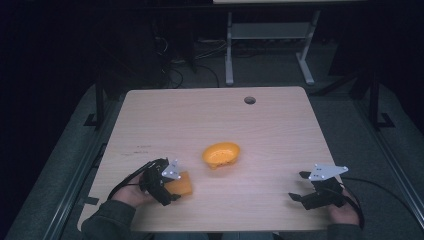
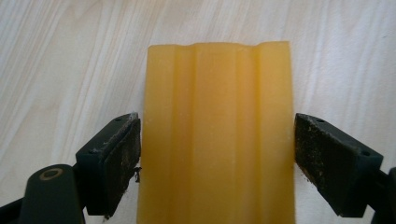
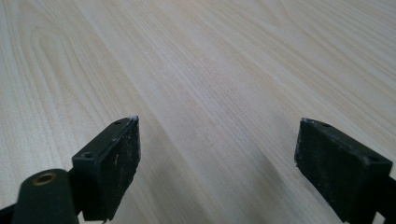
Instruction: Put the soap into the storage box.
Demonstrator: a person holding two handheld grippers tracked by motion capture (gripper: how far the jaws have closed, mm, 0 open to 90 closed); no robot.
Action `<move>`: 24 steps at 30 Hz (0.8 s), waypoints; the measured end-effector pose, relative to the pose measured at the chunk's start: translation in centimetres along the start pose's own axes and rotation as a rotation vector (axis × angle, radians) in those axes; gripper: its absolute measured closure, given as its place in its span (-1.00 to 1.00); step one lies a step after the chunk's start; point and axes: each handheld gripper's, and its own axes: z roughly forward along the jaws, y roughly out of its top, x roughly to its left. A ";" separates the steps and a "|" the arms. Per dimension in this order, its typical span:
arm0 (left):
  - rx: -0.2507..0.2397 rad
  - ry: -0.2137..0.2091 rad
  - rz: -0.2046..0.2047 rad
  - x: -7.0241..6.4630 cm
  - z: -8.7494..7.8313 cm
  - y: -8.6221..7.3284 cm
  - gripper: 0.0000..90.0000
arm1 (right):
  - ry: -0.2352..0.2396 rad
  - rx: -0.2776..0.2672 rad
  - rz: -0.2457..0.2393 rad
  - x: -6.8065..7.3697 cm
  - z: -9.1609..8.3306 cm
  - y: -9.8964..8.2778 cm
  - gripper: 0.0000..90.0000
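A yellow-orange ribbed block (image 1: 185, 186) lies flat near the table's front left. My left gripper (image 1: 172, 185) straddles it; in the left gripper view the block (image 2: 217, 107) fills the gap between the wide-apart jaws of that gripper (image 2: 217, 156). The left pad (image 2: 122, 163) grazes its edge and the right pad stands just clear. An orange bowl (image 1: 221, 154) sits tilted at the table's middle. My right gripper (image 1: 297, 185) rests open at the front right, and in the right gripper view its jaws (image 3: 217, 154) hold nothing over bare wood.
The light wooden table (image 1: 200, 115) has a round cable hole (image 1: 249, 100) near its far edge. Behind it stands a white desk frame (image 1: 270, 45) on a dark floor. Black cables trail from both grippers.
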 end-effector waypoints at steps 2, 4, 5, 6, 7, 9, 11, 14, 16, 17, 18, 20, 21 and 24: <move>0.006 -0.011 -0.006 0.1 0.2 0.0 -0.64 | -0.001 0.001 0.002 0.1 0.0 0.0 -0.70; 0.022 -0.013 -0.005 0.1 0.4 0.0 -0.64 | 0.000 0.002 0.001 0.0 0.0 0.1 -0.70; 0.029 -0.022 -0.006 0.2 0.5 0.0 -0.64 | 0.000 0.002 0.000 0.0 0.0 0.1 -0.70; 0.025 -0.021 -0.008 0.2 0.6 -0.1 -0.63 | 0.000 0.003 0.001 0.1 0.0 0.1 -0.70; 0.026 -0.026 -0.010 0.2 0.6 -0.1 -0.63 | 0.001 0.003 0.001 0.1 0.0 0.1 -0.70; 0.030 -0.034 -0.021 0.3 0.7 -0.1 -0.63 | 0.001 0.002 0.001 0.1 0.0 0.1 -0.70; 0.029 -0.034 -0.019 0.4 0.6 -0.1 -0.60 | 0.002 0.000 -0.003 0.1 0.0 0.1 -0.70; 0.029 -0.044 -0.031 0.5 0.8 0.0 -0.59 | 0.002 0.000 0.001 0.1 0.0 0.1 -0.70; 0.035 -0.046 -0.028 0.6 0.8 0.1 -0.59 | 0.002 -0.005 0.001 0.0 0.0 0.0 -0.70; 0.041 -0.055 -0.037 0.6 0.9 0.1 -0.59 | 0.001 -0.004 0.000 0.0 -0.1 0.0 -0.70; 0.043 -0.054 -0.033 0.6 1.0 0.1 -0.59 | 0.001 -0.003 0.001 0.0 -0.1 0.0 -0.70; 0.046 -0.050 -0.029 0.6 1.1 0.2 -0.59 | 0.000 -0.003 0.000 0.0 -0.1 0.0 -0.70; 0.046 -0.048 -0.027 0.6 1.1 0.2 -0.59 | 0.000 -0.005 0.000 0.0 -0.1 0.0 -0.70; 0.050 -0.055 -0.029 0.6 1.2 0.2 -0.59 | -0.001 -0.006 -0.002 0.0 -0.1 0.0 -0.70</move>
